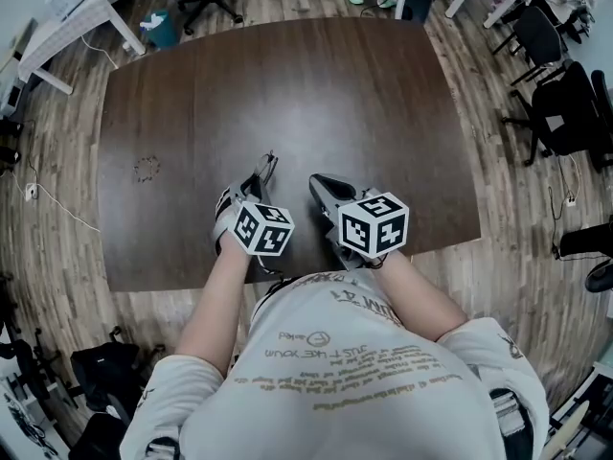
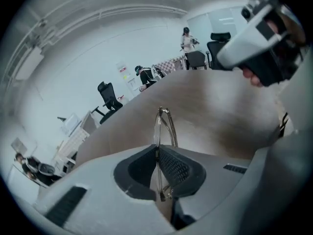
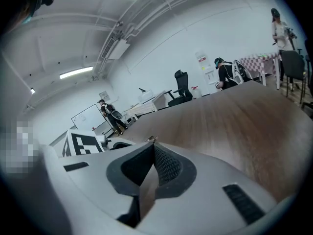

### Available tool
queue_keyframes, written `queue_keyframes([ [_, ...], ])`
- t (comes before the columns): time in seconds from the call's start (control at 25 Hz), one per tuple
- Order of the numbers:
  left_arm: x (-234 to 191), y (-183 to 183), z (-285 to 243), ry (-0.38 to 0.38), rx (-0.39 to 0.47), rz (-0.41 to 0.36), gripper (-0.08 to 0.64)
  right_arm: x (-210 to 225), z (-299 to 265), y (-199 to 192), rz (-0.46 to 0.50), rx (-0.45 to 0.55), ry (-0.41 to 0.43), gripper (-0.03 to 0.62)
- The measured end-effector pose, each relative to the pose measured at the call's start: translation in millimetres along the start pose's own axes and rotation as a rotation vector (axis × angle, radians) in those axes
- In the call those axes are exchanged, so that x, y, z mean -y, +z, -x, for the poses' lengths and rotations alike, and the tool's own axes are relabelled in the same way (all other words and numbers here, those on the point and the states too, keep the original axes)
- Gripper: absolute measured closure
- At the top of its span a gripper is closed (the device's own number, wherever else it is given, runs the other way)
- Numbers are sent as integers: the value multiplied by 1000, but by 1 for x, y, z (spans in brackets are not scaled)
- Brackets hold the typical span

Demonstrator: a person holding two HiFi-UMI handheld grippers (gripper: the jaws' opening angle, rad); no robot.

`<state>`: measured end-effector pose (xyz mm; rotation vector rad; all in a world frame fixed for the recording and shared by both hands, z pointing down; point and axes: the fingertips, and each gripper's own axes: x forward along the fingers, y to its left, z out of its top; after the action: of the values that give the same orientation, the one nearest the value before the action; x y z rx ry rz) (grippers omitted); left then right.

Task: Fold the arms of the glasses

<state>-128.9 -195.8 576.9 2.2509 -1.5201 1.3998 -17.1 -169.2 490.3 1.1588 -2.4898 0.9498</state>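
Observation:
My left gripper (image 1: pixel 257 182) is shut on a pair of thin wire-framed glasses (image 1: pixel 266 166), held just above the dark brown table (image 1: pixel 316 84) near its front edge. In the left gripper view the glasses (image 2: pixel 164 126) stand edge-on, pinched between the pads (image 2: pixel 173 168), with the frame sticking out beyond my left gripper (image 2: pixel 157 148). My right gripper (image 1: pixel 318 182) sits close to the right of them, shut with nothing between its pads (image 3: pixel 166 165). In the right gripper view only a small tip of the glasses (image 3: pixel 152 139) shows past my right gripper (image 3: pixel 153 146).
A small ring-shaped mark or object (image 1: pixel 146 169) lies on the table's left part. Office chairs (image 1: pixel 551 94) stand on the wooden floor to the right, a blue bin (image 1: pixel 161 29) and a white desk (image 1: pixel 67 17) at the far left. The table's front edge (image 1: pixel 287 276) is right below my hands.

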Motion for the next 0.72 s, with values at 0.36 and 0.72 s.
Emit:
queue_keyframes([
  [0.36, 7, 3, -30, 144, -14, -382, 529, 19, 14, -2, -17, -8, -43, 578],
  [0.72, 22, -16, -62, 116, -90, -503, 529, 31, 19, -4, -26, -17, -57, 578],
])
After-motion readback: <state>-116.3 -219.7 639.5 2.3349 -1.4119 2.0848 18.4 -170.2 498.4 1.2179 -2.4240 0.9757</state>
